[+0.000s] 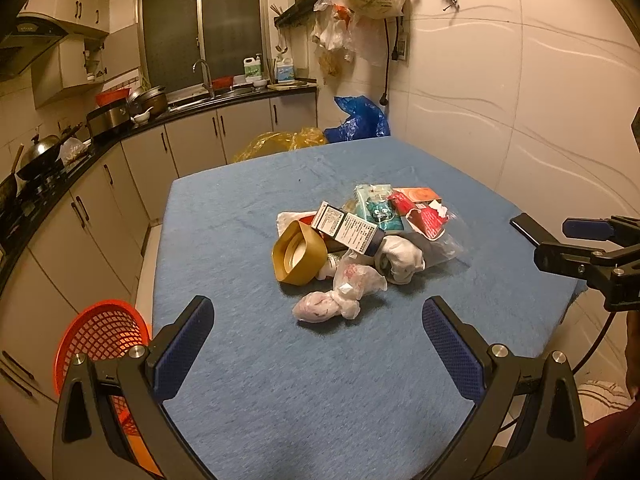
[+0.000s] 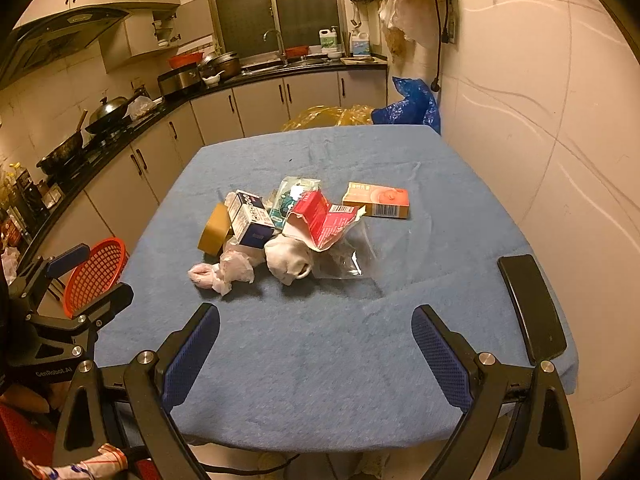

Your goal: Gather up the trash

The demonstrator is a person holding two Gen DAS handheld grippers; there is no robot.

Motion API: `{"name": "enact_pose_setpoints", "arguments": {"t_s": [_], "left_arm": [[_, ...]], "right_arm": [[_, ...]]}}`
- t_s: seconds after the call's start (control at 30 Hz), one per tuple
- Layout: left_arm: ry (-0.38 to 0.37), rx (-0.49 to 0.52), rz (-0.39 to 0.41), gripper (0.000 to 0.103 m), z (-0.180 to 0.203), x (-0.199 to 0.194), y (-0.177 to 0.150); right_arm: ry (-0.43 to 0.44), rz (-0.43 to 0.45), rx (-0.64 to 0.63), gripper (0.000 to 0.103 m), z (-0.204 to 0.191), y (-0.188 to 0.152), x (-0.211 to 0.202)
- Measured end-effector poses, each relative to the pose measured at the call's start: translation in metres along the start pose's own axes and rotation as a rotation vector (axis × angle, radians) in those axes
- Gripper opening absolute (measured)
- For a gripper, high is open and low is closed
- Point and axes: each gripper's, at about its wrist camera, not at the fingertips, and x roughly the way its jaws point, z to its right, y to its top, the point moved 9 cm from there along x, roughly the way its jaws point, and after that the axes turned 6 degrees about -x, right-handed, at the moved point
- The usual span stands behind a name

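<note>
Trash pile (image 1: 360,248) mid-table (image 1: 248,380), well apart from edges

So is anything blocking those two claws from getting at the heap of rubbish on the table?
Nothing visible does. Only bare blue tablecloth lies between the open left gripper and the trash pile, and likewise ahead of the open right gripper. The crumpled tissue lies nearest. The black phone sits off to the side.

Dim warm-lit kitchen, blue-clothed table (image 1: 260,360) against pale tiled wall (image 1: 520,100), L-shaped dark counter (image 1: 200,110) over beige cabinets (image 1: 100,220), sink under dark window (image 1: 200,28), range hood (image 2: 60,36) left
</note>
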Motion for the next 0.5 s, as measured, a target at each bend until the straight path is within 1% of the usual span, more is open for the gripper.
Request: {"name": "enact_pose_setpoints", "arguments": {"t_s": [0.1, 0.2, 0.3, 0.37, 0.47, 0.5], "left_arm": [[0.002, -0.004, -0.013, 0.103, 0.001, 0.005, 0.0], [-0.006, -0.012, -0.035, 0.103, 0.001, 0.012, -0.002], [-0.015, -0.038, -0.06, 0.103, -0.002, 0.022, -0.005], [-0.017, -0.052, -0.076, 0.103, -0.004, 0.029, -0.007], [-0.031, -0.039, -0.099, 0.103, -0.002, 0.043, -0.009], [-0.036, -0.032, -0.103, 0.103, 0.0, 0.048, -0.008]], "right_arm": [[0.012, -0.012, -0.002, 0.098, 0.004, 0.001, 0.006], [0.038, -0.034, 0.002, 0.095, 0.008, 0.001, 0.014], [0.07, -0.068, 0.009, 0.088, 0.014, 0.0, 0.025], [0.092, -0.091, 0.011, 0.081, 0.019, -0.002, 0.034], [0.145, -0.127, 0.019, 0.076, 0.024, -0.003, 0.047], [0.163, -0.142, 0.034, 0.072, 0.027, -0.003, 0.053]]}}
